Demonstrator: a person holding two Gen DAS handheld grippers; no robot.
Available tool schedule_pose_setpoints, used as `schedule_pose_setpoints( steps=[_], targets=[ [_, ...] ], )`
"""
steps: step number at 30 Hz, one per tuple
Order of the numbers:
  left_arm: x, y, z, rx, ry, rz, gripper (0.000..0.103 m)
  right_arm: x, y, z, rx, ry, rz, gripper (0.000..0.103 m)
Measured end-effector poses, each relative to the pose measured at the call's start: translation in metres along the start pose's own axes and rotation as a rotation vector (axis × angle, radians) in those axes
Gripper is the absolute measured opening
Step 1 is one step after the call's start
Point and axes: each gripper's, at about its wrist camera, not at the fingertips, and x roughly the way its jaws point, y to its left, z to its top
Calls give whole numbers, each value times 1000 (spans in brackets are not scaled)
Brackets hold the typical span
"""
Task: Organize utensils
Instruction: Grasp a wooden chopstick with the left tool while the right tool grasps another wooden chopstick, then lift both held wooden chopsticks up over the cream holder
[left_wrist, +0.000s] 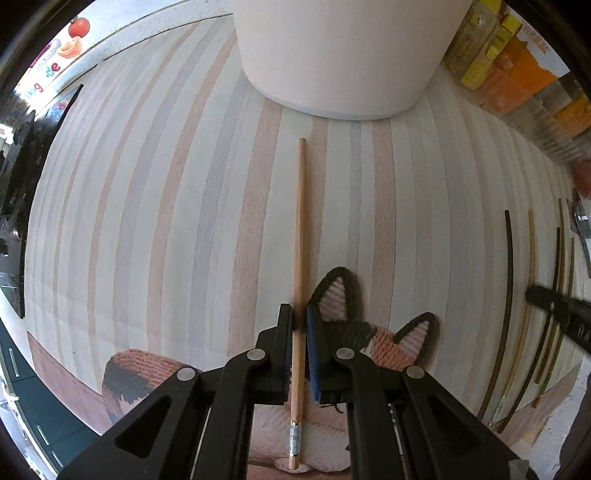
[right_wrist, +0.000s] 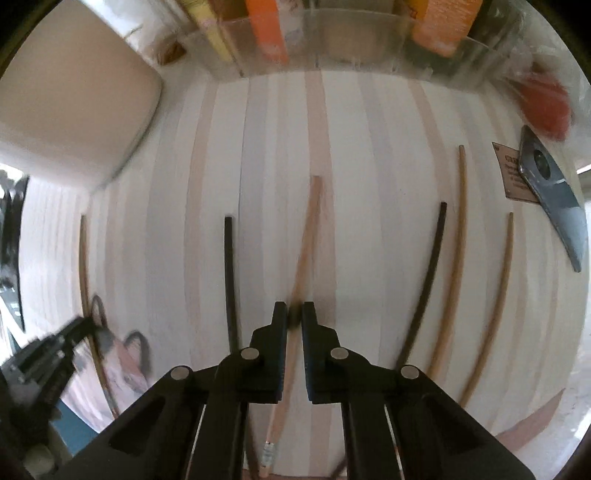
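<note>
Right now your left claw is clenched on a light wooden chopstick, gripping it toward its banded end, so the long plain part runs straight ahead over the striped surface toward the base of a white container. Its banded end shows behind the fingers, above a knitted fox-face mat (black-edged ears, orange and pink yarn).

Your right claw is likewise closed on a second light chopstick, which slants away from the fingers; the picture is motion-blurred, but the stick plainly passes between the pads, and its banded end shows below them. Just left of it a black chopstick lies on the surface. To the right lie three more, close together: another black one, then a tan one, then a thinner tan one.

In the right wrist view, your left claw shows at the left edge beside the mat, with its chopstick running ahead of it. The white container stands at upper left. Along the far edge sits a clear organiser holding orange and yellow packets. At the right lie a grey device, a brown card under it and a blurred red thing.
</note>
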Motion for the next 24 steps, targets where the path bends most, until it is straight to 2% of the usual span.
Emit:
schedule_pose_setpoints(
  steps=[4, 10, 24],
  targets=[
    [5, 9, 5, 10, 2, -8, 8, 4, 1, -16, -40, 40, -30, 8],
    [6, 12, 21, 23, 3, -12, 10, 5, -2, -15, -7, 57, -30, 8],
    [13, 9, 39, 62, 4, 0, 10, 9, 10, 15, 40, 67, -58, 8]
  ],
)
